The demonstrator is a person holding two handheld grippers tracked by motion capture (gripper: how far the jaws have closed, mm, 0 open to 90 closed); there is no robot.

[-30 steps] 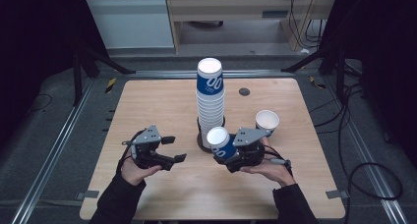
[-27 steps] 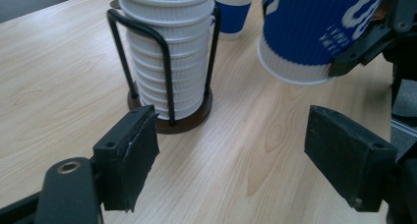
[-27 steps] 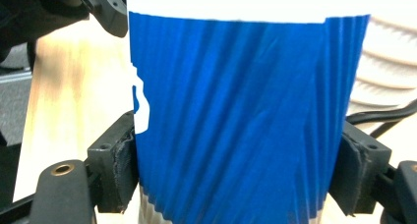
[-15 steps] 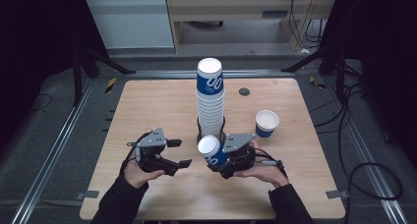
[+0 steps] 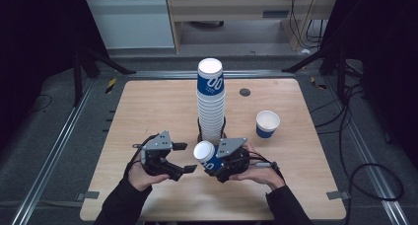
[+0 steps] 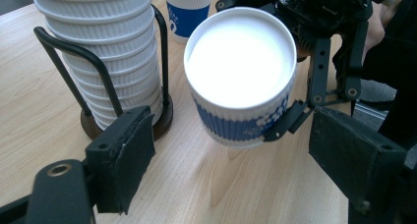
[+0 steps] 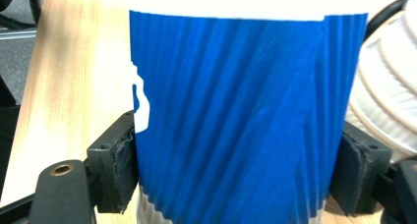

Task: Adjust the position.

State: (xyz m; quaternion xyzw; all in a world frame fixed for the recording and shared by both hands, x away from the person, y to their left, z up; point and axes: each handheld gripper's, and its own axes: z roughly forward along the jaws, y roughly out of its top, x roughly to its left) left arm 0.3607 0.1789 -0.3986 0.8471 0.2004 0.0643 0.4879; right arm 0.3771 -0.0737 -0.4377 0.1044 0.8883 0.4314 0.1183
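The left gripper (image 5: 183, 158) waits with jaws spread wide and empty over the desk (image 5: 148, 106), aimed at the cup, likely ready to receive it. Just to its right, the blue paper cup (image 5: 206, 155) hangs tilted above the desk, pinched at its lower wall by the right gripper (image 5: 213, 162). Behind stands the tall cup stack (image 5: 211, 104) in its wire holder (image 6: 98, 71); a lone cup (image 5: 267, 124) sits farther right. The held cup's base is hidden.
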